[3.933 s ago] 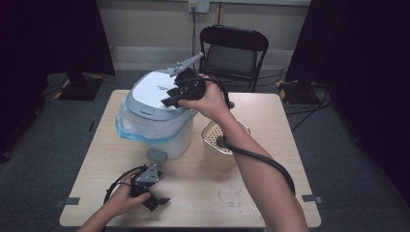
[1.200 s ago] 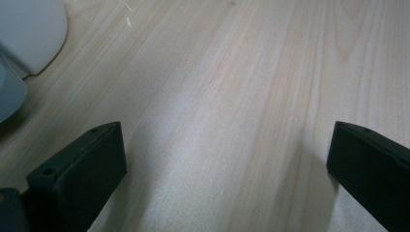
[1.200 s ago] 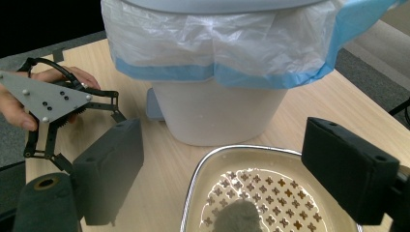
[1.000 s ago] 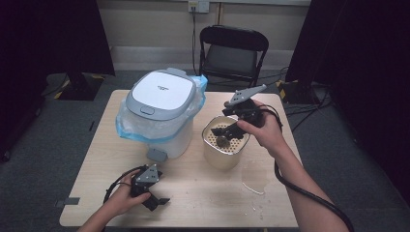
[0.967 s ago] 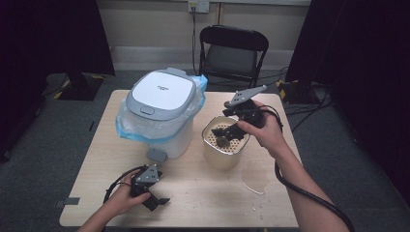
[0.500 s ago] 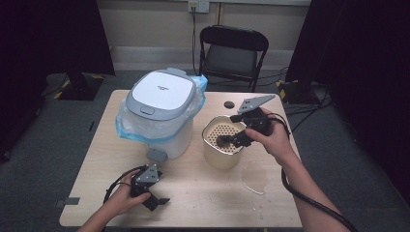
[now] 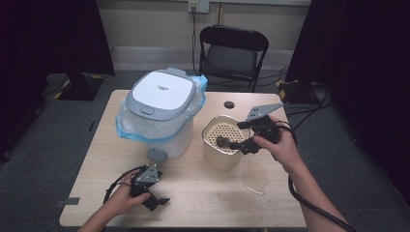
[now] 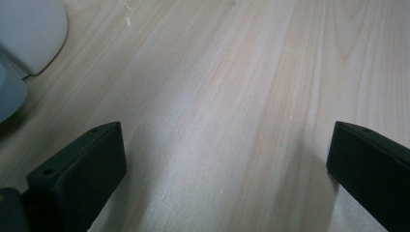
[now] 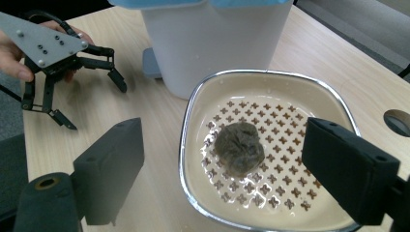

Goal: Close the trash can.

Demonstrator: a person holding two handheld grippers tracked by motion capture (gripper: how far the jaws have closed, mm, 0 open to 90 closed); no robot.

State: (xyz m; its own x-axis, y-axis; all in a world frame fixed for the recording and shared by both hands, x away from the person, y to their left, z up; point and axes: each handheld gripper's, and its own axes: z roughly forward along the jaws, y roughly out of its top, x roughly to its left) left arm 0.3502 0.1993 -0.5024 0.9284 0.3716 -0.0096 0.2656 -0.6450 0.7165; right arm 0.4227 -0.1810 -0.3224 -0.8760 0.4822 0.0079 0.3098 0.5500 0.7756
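A beige strainer basin [image 7: 215, 153] with a perforated floor stands on the table's right half, and a brown crumpled lump [image 7: 223, 141] lies in it. My right gripper [image 7: 240, 144] hangs at the basin's right rim, open. In the right gripper view its jaws [image 9: 225, 140] stand wide apart above the lump [image 9: 239, 147] and nothing touches the pads. My left gripper [image 7: 155, 198] rests low near the table's front left, open, with bare wood between its jaws [image 8: 225, 145].
A white bin [image 7: 162, 111] with a grey lid and a blue liner stands left of the basin, with a grey pedal [image 7: 156, 154] at its foot. A wet patch [image 7: 254, 176] lies in front of the basin. A black chair [image 7: 232, 48] stands behind the table.
My right gripper left the bin's lid, crossed over to the basin, then drifted right and down to its right rim. The left gripper has kept still.
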